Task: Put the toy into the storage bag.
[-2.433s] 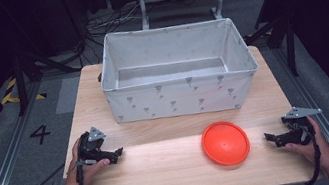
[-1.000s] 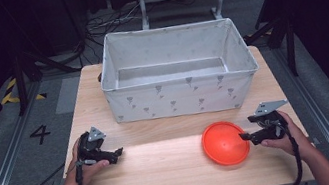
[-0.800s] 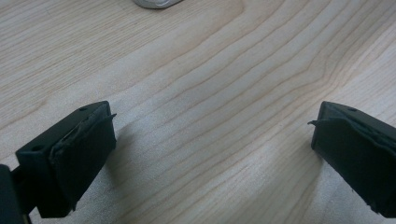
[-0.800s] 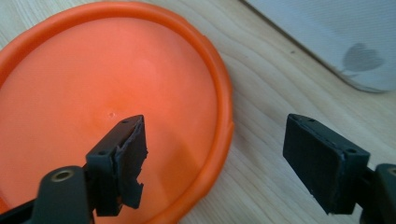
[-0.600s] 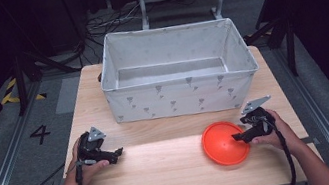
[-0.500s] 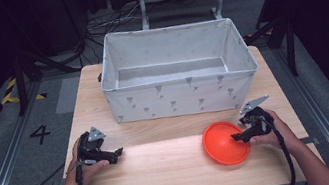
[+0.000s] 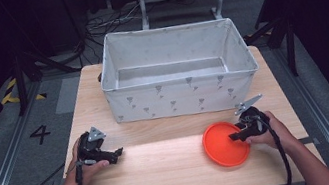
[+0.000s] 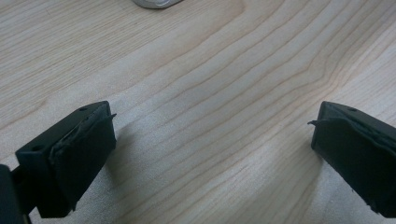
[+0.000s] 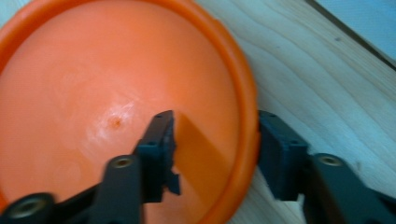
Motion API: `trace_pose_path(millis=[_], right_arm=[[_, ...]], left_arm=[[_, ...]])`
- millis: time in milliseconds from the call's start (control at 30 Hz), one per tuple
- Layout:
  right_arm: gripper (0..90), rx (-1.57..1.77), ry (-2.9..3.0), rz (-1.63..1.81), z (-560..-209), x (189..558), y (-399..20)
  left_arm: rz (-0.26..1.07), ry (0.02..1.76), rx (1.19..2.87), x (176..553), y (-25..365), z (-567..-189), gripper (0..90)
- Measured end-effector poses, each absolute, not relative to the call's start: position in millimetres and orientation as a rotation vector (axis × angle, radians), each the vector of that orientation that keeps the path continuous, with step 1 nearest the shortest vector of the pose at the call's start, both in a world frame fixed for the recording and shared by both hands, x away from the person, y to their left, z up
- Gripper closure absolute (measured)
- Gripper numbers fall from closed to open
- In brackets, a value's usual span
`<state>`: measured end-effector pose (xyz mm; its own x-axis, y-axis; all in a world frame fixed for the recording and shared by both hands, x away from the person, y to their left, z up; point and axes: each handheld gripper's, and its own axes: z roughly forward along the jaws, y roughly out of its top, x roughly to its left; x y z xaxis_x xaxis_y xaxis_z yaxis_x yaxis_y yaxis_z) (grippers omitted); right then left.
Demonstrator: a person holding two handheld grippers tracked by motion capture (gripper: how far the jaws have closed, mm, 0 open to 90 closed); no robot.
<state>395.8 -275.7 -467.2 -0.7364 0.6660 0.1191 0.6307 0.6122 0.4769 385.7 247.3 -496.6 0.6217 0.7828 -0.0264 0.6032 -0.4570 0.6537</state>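
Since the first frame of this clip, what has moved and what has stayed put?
The right gripper came in from the table's right edge to the orange plate; its jaws have just been closing astride the plate's rim, one pad inside, one outside. The plate has barely shifted. The left gripper, open, and the fabric bin stayed put.

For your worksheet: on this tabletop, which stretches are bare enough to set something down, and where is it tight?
Bare wood lies between the left gripper and the orange bowl, bordered behind by the fabric bin. The table front edge is also free. It is tight at the right, where the right gripper straddles the bowl's rim.
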Motion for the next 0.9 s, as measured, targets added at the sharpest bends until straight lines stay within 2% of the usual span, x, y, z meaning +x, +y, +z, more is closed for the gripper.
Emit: trace_pose_path(millis=[233, 500, 900], right_arm=[[71.5, 1.136, 2.744, 0.805, -454.0, 396.3, -280.4], [81.2, 0.993, 2.74, 0.854, -417.7, 385.6, -272.2], [82.7, 0.755, 2.727, 0.78, -371.4, 369.4, -249.2]], left_arm=[[0.37, 1.083, 2.213, 385.6, 247.3, -496.5, 0.2], [0.373, 1.082, 2.214, 385.7, 247.3, -496.5, 0.2], [0.37, 1.083, 2.213, 385.6, 247.3, -496.5, 0.1]])
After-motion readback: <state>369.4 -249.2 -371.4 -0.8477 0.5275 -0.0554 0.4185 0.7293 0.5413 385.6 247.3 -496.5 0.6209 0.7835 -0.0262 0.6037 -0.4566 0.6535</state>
